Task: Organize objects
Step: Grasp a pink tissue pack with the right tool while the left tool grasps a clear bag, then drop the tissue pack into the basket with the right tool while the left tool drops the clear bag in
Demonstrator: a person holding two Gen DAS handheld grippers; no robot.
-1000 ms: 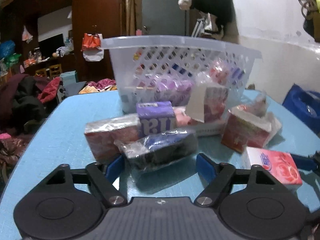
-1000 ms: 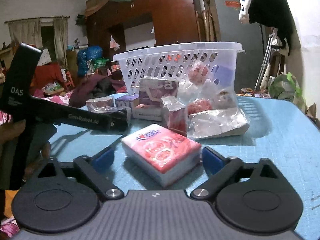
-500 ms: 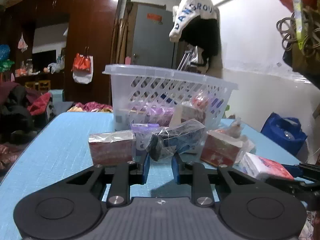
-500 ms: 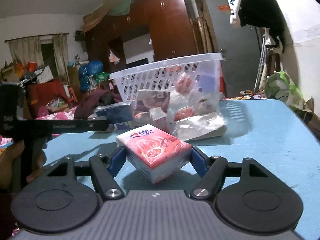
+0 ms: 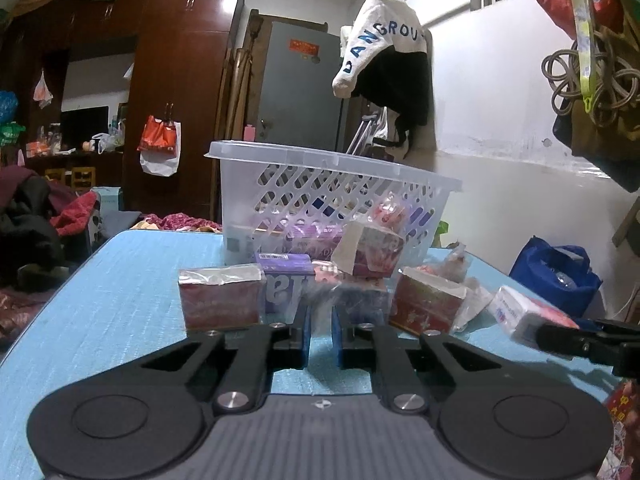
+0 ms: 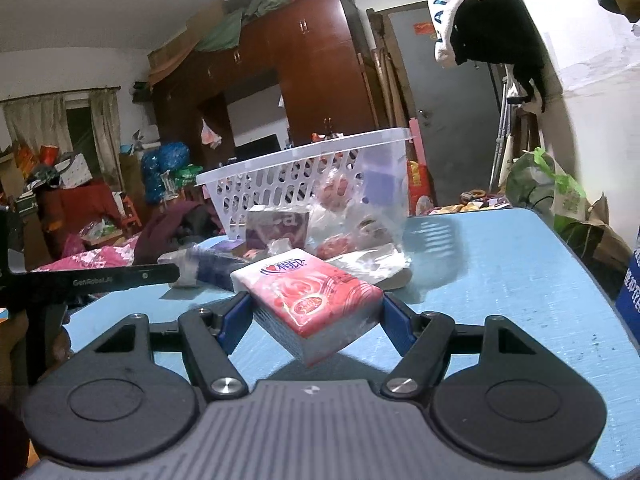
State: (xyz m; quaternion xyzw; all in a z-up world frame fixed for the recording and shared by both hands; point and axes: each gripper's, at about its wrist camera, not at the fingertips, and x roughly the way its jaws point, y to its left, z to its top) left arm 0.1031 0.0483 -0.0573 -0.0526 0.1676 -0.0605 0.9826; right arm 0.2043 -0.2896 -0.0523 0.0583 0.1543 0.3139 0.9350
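Observation:
My left gripper [image 5: 320, 320] is shut on the clear wrapper of a dark blue packet [image 5: 354, 300], which hangs just beyond its fingertips. From the right wrist view the same packet [image 6: 206, 266] sits at the tip of the left gripper [image 6: 174, 274], just above the table. My right gripper [image 6: 316, 314] is shut on a red and white tissue pack [image 6: 312, 296], held tilted above the blue table [image 6: 500, 264]. The tissue pack [image 5: 524, 316] also shows at the right edge of the left wrist view. A white lattice basket [image 5: 332, 168] stands behind the pile with packets inside.
In front of the basket [image 6: 304, 156] lie a red foil packet [image 5: 220, 300], a purple box [image 5: 282, 280], an open red box [image 5: 428, 304] and a taped box [image 5: 372, 248]. A blue bag [image 5: 556, 272] sits off the table's right side. Clothes clutter the room at left.
Both grippers have closed: the left on the blue packet's wrapper, the right on the tissue pack. Both items have come up off the table, and both views tilted upward.

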